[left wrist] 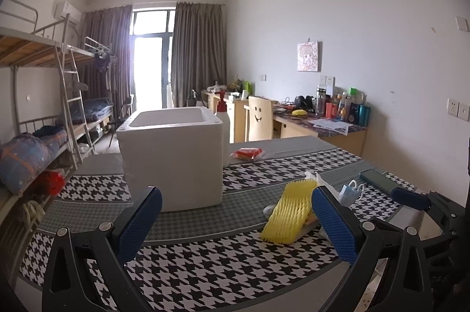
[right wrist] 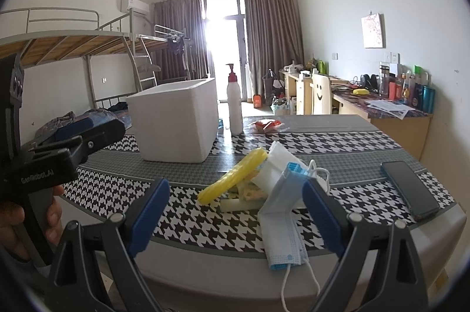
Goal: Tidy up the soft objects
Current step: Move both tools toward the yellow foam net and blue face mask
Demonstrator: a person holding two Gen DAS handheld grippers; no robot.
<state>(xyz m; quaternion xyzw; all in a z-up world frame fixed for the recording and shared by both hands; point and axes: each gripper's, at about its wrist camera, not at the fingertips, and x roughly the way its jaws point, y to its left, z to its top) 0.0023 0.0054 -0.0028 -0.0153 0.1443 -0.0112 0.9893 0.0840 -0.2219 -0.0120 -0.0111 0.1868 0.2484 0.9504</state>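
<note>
Both grippers hover with fingers spread and empty over a houndstooth-covered table (left wrist: 205, 268), the sorting of soft things apparently barely begun. A white foam box (left wrist: 173, 153) stands open toward the table's far side; its inside cannot be seen, so whether anything has gone in is unclear. To the right of the box and nearer the cameras lies the pile still to be cleared: a yellow foam net (left wrist: 289, 216), white foam wrap (right wrist: 276, 168) and a blue face mask (right wrist: 282, 212). The left gripper (left wrist: 235, 221) faces the box; the right gripper (right wrist: 235, 212) points at the mask. A phone (right wrist: 409, 185) lies right of the pile, a pump bottle (right wrist: 234, 103) just beside the box.
</note>
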